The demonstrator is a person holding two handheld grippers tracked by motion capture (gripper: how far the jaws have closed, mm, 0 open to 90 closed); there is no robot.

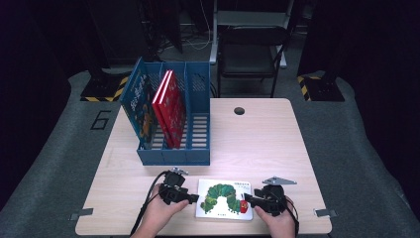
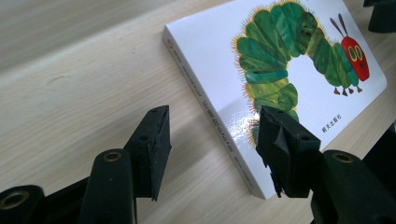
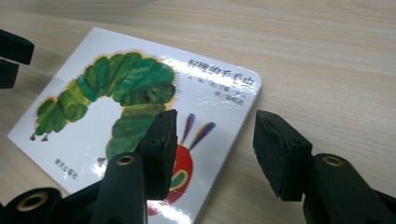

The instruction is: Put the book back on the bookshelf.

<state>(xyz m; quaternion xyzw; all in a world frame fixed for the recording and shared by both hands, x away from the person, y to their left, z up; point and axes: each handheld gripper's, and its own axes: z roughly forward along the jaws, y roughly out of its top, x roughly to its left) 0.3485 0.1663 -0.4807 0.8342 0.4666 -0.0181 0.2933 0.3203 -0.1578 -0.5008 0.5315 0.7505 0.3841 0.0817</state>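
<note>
Both my hand-held grippers, left and right, hold jaws apart, flanking the white caterpillar board book lying flat on the tabletop; behind, the blue slotted plastic rack holds red books.

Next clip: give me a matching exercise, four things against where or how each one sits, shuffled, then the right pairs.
Things:
1. caterpillar book
2. red books
3. blue file rack
4. left hand-held gripper

Places or states:
A. stands on the table behind the flat book
B. lies flat on the table, cover up
C. lean upright in a rack compartment
D. open at the flat book's spine edge

Pairs: 1-B, 2-C, 3-A, 4-D
</note>
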